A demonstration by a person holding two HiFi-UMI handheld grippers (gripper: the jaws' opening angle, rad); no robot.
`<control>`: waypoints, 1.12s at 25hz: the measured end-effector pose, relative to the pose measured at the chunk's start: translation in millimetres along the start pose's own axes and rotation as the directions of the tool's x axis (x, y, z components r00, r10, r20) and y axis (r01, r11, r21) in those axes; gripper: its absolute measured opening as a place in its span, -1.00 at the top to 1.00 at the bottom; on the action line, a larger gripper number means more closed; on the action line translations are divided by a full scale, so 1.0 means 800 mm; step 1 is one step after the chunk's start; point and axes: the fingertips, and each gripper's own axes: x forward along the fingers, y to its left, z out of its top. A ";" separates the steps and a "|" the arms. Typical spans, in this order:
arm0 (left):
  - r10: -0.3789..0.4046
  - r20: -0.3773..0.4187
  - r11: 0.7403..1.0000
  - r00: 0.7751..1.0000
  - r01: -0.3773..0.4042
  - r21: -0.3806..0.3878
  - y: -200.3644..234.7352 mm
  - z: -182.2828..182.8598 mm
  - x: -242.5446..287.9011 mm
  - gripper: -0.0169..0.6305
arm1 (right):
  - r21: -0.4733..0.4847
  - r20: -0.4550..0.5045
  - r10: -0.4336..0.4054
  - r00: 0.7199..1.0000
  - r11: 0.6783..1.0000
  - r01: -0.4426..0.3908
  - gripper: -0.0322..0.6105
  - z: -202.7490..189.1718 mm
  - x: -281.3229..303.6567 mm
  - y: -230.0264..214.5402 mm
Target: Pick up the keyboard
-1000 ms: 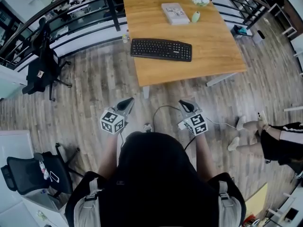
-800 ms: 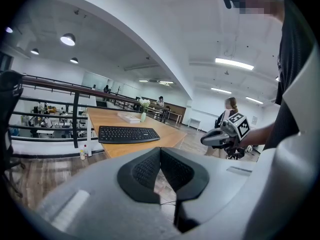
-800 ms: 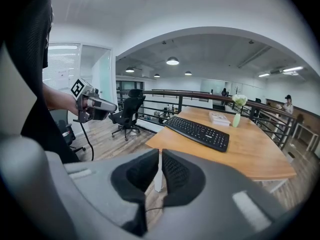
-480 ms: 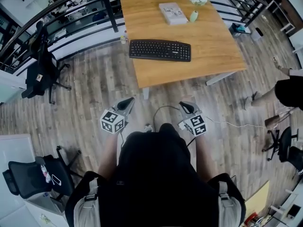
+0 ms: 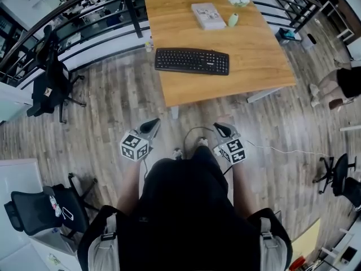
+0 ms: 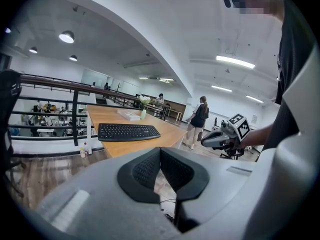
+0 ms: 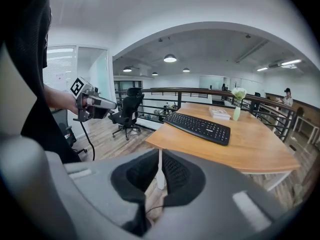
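The keyboard (image 5: 192, 61) lies by the bench's (image 5: 248, 49) near-left edge. Both hand-held grippers, left (image 5: 150, 125) and right (image 5: 222, 128), hang over the floor, well short of the bench, jaws closed and empty.
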 end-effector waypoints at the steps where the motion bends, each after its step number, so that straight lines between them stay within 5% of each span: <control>1: 0.003 0.001 1.000 1.000 -0.003 0.000 0.001 0.003 0.003 0.91 | 0.000 0.001 0.003 1.000 1.000 -0.003 0.84 0.001 0.001 -0.004; 28: 0.181 0.031 0.983 0.983 -0.180 -0.033 -0.004 0.091 0.137 0.91 | -0.080 0.010 0.144 0.989 0.986 -0.143 0.83 0.054 0.036 -0.204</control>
